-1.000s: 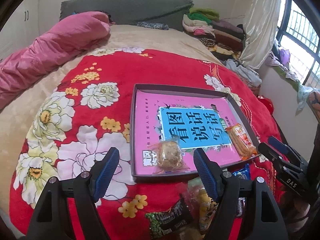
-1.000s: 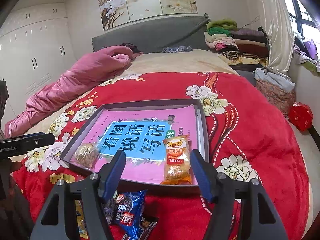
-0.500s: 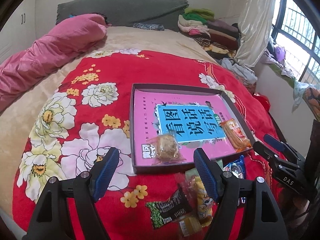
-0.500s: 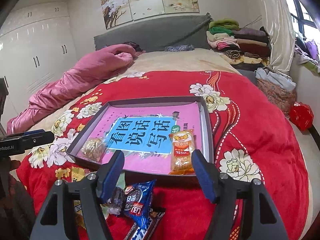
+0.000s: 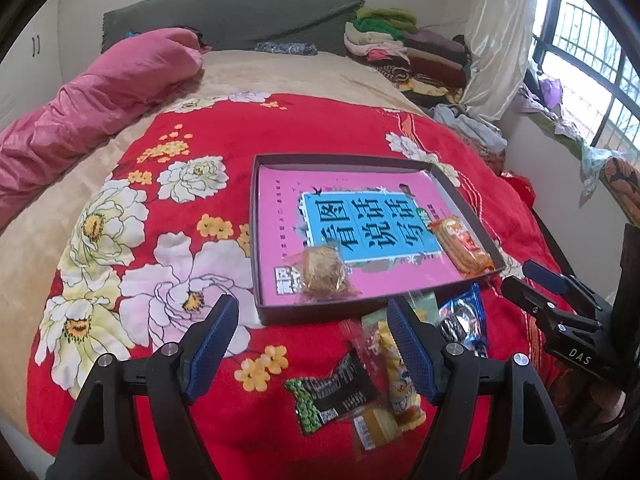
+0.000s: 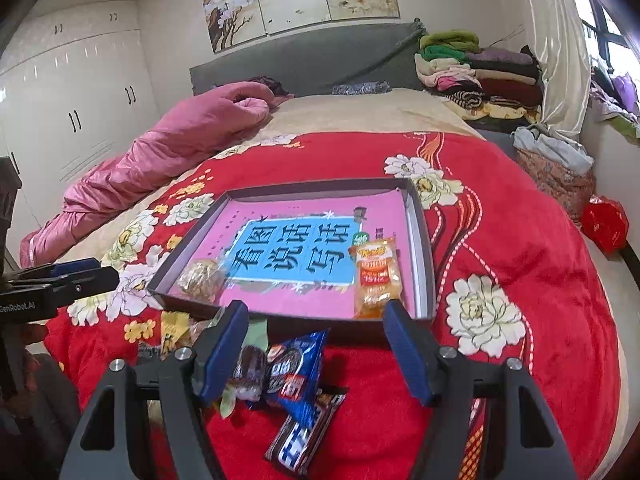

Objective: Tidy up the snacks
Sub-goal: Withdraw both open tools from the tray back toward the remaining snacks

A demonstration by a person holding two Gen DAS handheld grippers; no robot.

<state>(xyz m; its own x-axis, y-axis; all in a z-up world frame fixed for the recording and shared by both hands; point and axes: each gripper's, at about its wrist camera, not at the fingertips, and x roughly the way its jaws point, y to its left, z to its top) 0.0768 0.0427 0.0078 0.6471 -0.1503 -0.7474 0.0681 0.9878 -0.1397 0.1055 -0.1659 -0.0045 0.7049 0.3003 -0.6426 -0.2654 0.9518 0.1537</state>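
Right wrist view: the blue cookie packet (image 6: 298, 368) lies low in the frame, centre-left, on the red floral blanket (image 6: 500, 216), just below the near wall of the tray (image 6: 424, 240).
Packet's long axis: slanted, its upper corner toward the tray and its lower end toward the bottom edge of the frame.
Packet against the tool: it sits between the two blue pads of the right gripper (image 6: 316, 350), nearer the left pad, and neither pad presses on it.
Right gripper state: jaws parted, grasping nothing.
Neighbours: a dark-wrapped sweet (image 6: 250, 372) touches the packet on its left; a dark bar (image 6: 304, 428) lies under it, lower in the frame.
Left wrist view: the same blue packet (image 5: 466, 320) lies right of centre, outside the right pad of the left gripper (image 5: 312, 342).
Left gripper state: jaws wide, nothing between them but blanket and the black-and-green packet (image 5: 332, 390) below, untouched.
Nearer hand: the right one, by my judgement; the left is better lined up on the black-and-green packet.
Already in the tray: a round golden pastry (image 5: 322, 268) at its near left, an orange cracker packet (image 5: 460, 242) at its near right.
Coming move: probably a short drop onto the blue packet, shifted a little leftward in the frame.
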